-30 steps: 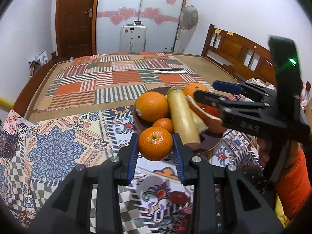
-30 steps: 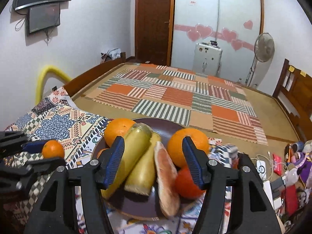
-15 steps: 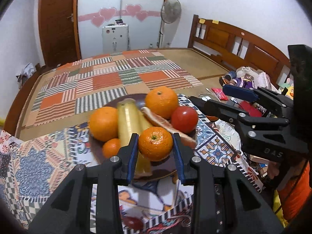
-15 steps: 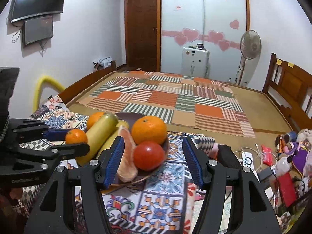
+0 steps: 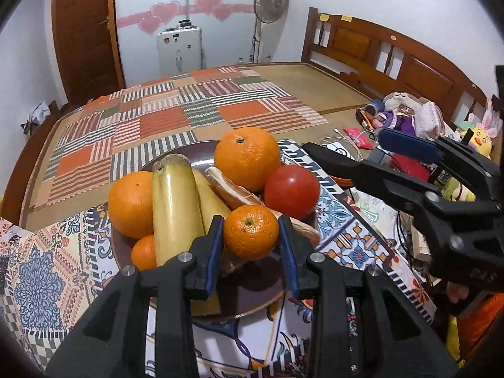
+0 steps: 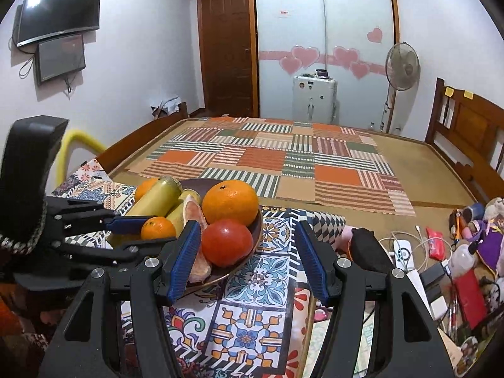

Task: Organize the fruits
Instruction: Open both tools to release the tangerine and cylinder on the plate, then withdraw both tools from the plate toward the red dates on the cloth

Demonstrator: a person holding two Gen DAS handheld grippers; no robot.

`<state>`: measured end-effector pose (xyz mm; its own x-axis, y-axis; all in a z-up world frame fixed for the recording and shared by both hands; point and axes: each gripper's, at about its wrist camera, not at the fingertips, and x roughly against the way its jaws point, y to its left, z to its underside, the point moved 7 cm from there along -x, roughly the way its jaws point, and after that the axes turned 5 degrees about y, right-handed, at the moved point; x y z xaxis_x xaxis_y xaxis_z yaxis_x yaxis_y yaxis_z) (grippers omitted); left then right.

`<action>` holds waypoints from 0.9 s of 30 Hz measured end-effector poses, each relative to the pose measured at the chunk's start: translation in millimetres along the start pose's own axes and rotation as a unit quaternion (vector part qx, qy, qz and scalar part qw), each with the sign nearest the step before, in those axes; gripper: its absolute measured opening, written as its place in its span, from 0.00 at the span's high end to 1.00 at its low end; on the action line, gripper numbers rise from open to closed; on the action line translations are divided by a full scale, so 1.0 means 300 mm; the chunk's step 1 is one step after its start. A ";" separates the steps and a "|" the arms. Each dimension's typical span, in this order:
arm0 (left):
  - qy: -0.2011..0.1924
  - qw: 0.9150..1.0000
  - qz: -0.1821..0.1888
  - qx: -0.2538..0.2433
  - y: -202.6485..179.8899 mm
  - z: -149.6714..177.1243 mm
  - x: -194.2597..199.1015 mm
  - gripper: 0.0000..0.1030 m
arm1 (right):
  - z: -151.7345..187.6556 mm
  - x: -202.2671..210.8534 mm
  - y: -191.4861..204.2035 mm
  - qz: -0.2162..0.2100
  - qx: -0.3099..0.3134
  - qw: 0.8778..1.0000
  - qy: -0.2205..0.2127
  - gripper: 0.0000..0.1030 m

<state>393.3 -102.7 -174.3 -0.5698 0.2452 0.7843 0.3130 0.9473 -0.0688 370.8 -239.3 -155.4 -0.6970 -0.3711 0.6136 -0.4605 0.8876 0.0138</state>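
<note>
Over the plate [image 5: 252, 296], seen from the left wrist, the left hand-held gripper [image 5: 250, 236] clenches the small orange [image 5: 251, 232] directly above the front rim. From the right wrist, the right hand-held gripper [image 6: 249, 261] hangs released, tomato [image 6: 226, 242] just ahead-left.

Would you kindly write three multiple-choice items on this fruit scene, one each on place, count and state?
1. Where is the small orange in the left gripper?
A. over the plate's near edge
B. on the striped mat
C. beside the fan

2. How many red tomatoes lie on the plate?
A. none
B. one
C. three

3. How do the jaws of the right gripper stand?
A. shut on a banana
B. shut on nothing
C. open

Answers: 1 A, the plate shows beneath the held fruit; 2 B, a single tomato sits under the big orange; 3 C, a wide gap holds nothing.
</note>
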 end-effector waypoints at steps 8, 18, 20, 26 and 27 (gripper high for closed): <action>-0.007 1.000 -0.014 0.002 0.003 -0.021 -0.013 0.65 | 0.007 0.001 -0.003 -0.003 -0.003 1.000 0.000 0.43; -0.008 1.000 -0.008 0.003 0.005 -0.005 0.023 0.59 | 0.012 0.008 -0.004 -0.003 -0.003 1.000 0.001 0.43; -0.014 1.000 -0.008 0.005 0.010 0.009 0.053 0.59 | 0.016 0.020 0.000 -0.002 -0.003 1.000 0.000 0.43; -0.042 0.999 -0.011 0.022 0.044 0.059 0.195 0.59 | 0.032 0.059 0.029 -0.003 -0.002 1.000 -0.001 0.43; -0.045 0.999 -0.012 0.024 0.050 0.069 0.219 0.59 | 0.036 0.067 0.036 -0.007 -0.003 1.000 -0.002 0.43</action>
<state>344.9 -68.0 -136.7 -0.6435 0.2371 0.7278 0.2623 0.9616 -0.0814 345.8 -240.2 -151.3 -0.6923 -0.3841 0.6109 -0.4671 0.8838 0.0263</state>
